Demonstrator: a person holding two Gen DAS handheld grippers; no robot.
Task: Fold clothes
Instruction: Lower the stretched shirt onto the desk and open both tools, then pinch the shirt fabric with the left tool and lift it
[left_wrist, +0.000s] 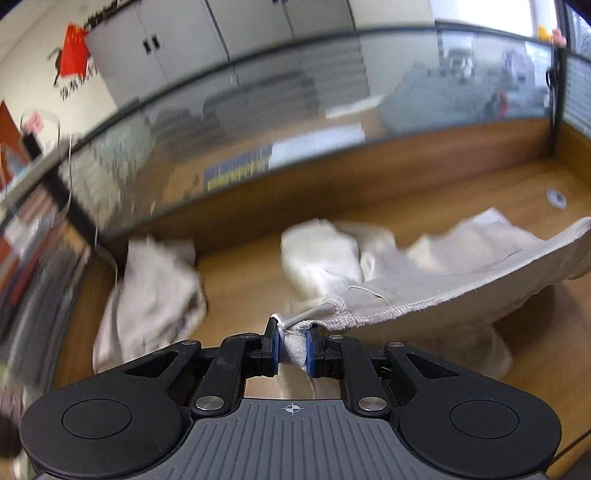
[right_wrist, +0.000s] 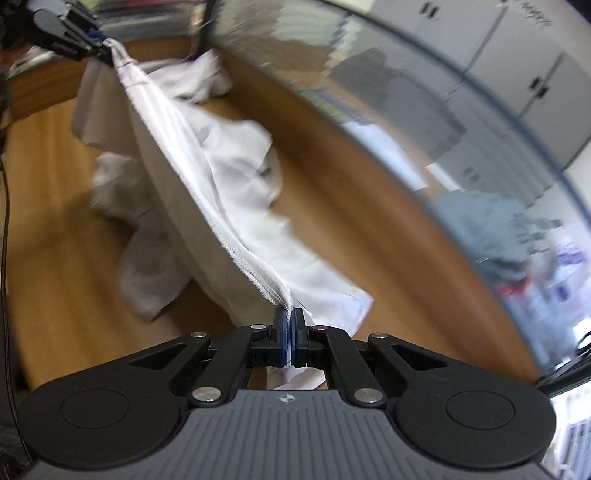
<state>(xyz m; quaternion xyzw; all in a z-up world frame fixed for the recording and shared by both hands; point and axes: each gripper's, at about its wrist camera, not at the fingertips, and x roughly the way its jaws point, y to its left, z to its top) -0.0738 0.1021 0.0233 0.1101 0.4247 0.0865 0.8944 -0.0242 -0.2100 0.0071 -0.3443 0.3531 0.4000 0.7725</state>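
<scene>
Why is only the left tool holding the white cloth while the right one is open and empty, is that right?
Not quite. The right tool isn't open and empty: the right wrist view shows it pinched shut on the white cloth's hem. The left tool holds the other end, so the hem stretches between them above the wooden desk.

Lighting: bright, even, indoor; daylight glare at window (left_wrist: 532, 14), upper right. Shadows: soft. Blur: heavy motion smear across backgrounds. Distortion: strong fisheye curvature, dark corner vignetting.

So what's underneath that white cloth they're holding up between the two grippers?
Under the stretched white garment lie the wooden desk and its own bunched-up lower folds; whatever those folds cover cannot be seen.
</scene>
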